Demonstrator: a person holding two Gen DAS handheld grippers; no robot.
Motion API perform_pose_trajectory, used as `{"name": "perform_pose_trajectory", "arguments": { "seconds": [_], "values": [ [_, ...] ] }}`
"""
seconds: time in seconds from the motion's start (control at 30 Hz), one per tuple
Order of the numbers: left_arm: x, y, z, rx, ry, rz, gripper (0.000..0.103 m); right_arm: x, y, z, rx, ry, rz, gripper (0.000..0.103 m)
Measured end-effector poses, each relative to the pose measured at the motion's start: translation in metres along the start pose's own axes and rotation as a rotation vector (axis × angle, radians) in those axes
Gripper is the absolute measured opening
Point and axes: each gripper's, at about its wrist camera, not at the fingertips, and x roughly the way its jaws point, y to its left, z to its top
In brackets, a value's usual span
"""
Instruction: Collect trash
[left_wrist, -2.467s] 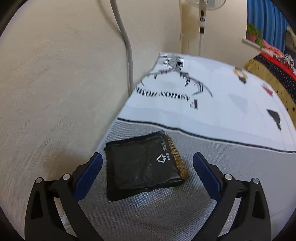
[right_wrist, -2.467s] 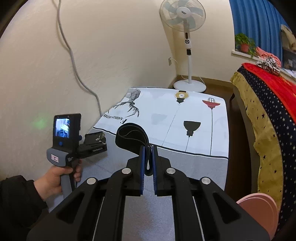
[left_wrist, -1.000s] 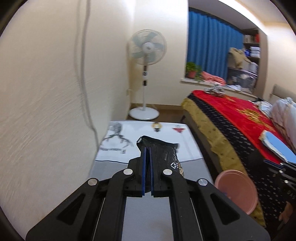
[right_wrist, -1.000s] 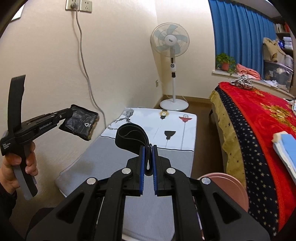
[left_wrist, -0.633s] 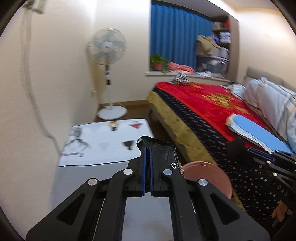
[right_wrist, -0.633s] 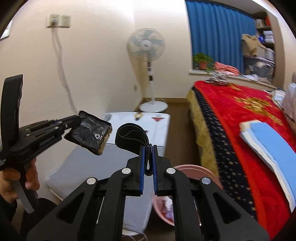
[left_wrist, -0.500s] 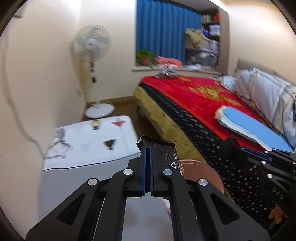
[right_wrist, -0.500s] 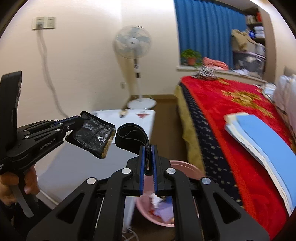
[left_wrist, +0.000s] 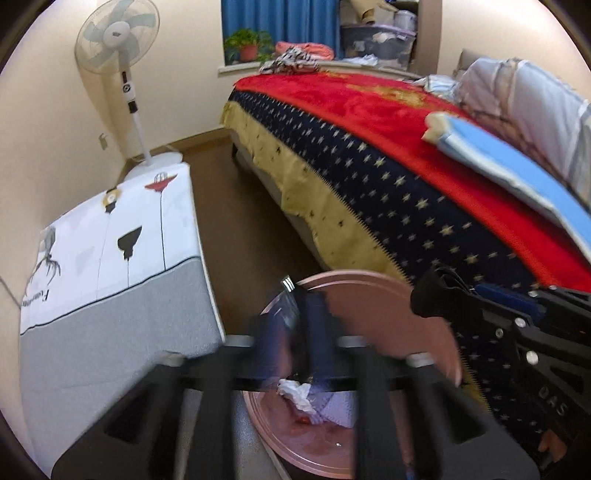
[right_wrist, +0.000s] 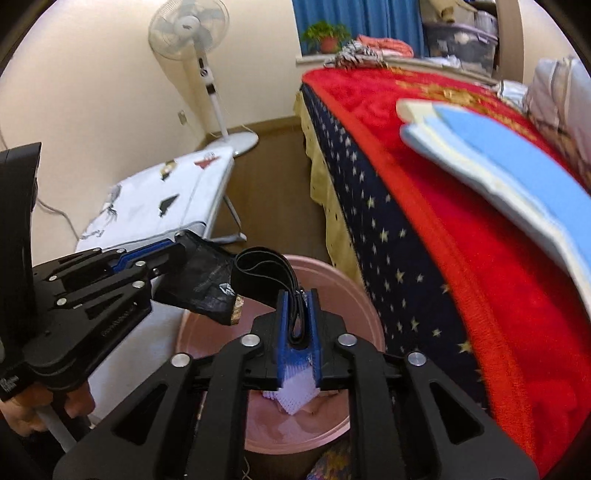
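Note:
My left gripper (left_wrist: 295, 325) is blurred in its own view, its jaws closed around a black foil wrapper (left_wrist: 286, 314). In the right wrist view the left gripper (right_wrist: 177, 254) holds that wrapper (right_wrist: 199, 291) over the near rim of a pink bin (right_wrist: 332, 284). My right gripper (right_wrist: 298, 314) is shut on a black elastic band (right_wrist: 258, 269) and hangs above the same bin. The bin (left_wrist: 369, 295) holds crumpled white paper (left_wrist: 295, 395) and other scraps. The right gripper (left_wrist: 480, 299) shows at the right of the left wrist view.
A low table with a grey and white printed cloth (left_wrist: 110, 266) stands left of the bin. A bed with a red and starred blanket (left_wrist: 406, 166) runs along the right, with a blue folded item (right_wrist: 498, 147) on it. A standing fan (left_wrist: 118, 37) is by the far wall.
My left gripper closed on the wrapper, lifted it off the table and swung right to the pink bin. My right gripper carried the black band the same way, down over the bin.

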Motion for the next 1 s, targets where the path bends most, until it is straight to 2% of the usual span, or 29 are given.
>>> {"name": "perform_pose_trajectory", "arguments": {
  "seconds": [0.03,0.07,0.17,0.27,0.37,0.43,0.5,0.6,0.7,0.77,0.87,1.0],
  "values": [
    [0.002,0.003,-0.002,-0.011,0.000,0.025,0.084,0.002,-0.001,-0.001,0.009,-0.003,-0.011,0.057],
    [0.001,0.006,-0.005,-0.025,-0.015,0.056,0.089,0.001,-0.001,-0.001,0.016,-0.011,-0.021,0.073],
    [-0.004,0.014,-0.005,-0.029,-0.008,0.080,0.092,0.001,0.000,0.001,0.014,-0.028,-0.052,0.083],
    [-0.021,0.021,0.000,-0.022,-0.018,0.105,0.092,-0.012,0.008,0.007,0.001,-0.047,-0.055,0.086],
    [-0.066,0.032,0.002,-0.029,-0.089,0.119,0.092,-0.051,0.026,0.015,-0.045,-0.150,-0.071,0.091],
    [-0.109,0.044,-0.002,-0.050,-0.145,0.120,0.093,-0.094,0.046,0.016,-0.097,-0.271,-0.111,0.095],
    [-0.160,0.056,-0.012,-0.076,-0.199,0.123,0.094,-0.139,0.065,0.012,-0.111,-0.377,-0.075,0.098],
    [-0.221,0.065,-0.033,-0.076,-0.255,0.168,0.095,-0.192,0.094,-0.005,-0.141,-0.457,-0.057,0.098],
    [-0.283,0.075,-0.075,-0.112,-0.293,0.266,0.095,-0.225,0.112,-0.038,-0.117,-0.457,-0.017,0.098],
    [-0.305,0.079,-0.100,-0.138,-0.292,0.305,0.095,-0.239,0.121,-0.066,-0.108,-0.433,0.010,0.098],
    [-0.332,0.081,-0.143,-0.154,-0.270,0.327,0.095,-0.255,0.137,-0.117,-0.114,-0.377,0.019,0.098],
    [-0.356,0.075,-0.186,-0.166,-0.271,0.340,0.095,-0.272,0.150,-0.160,-0.136,-0.351,0.011,0.098]
  ]
}}
